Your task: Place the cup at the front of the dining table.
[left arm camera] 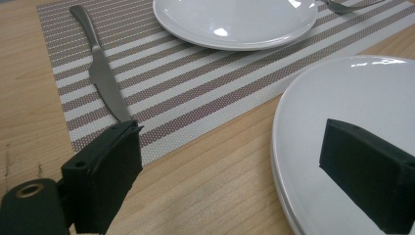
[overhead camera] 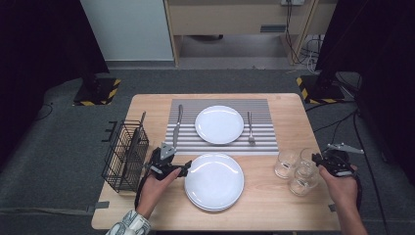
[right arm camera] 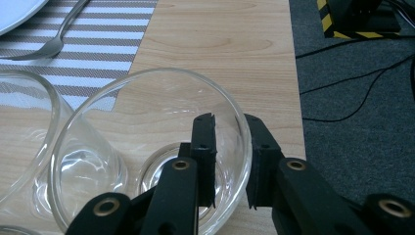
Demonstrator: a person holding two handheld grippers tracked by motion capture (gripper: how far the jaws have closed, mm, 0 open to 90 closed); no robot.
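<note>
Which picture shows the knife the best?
The left gripper view: the knife lies close and large on the striped placemat, with handle and blade clear, though its tip hides behind a black jaw. The high view shows the whole knife, but small, left of the far plate.

From above I can't tell whether my right gripper (overhead camera: 315, 159) actually pinches the glass (overhead camera: 309, 157). In its own view, the neighbouring glass (right arm camera: 22, 142) is cut off, and the fork's (right arm camera: 54, 44) handle too.
</note>
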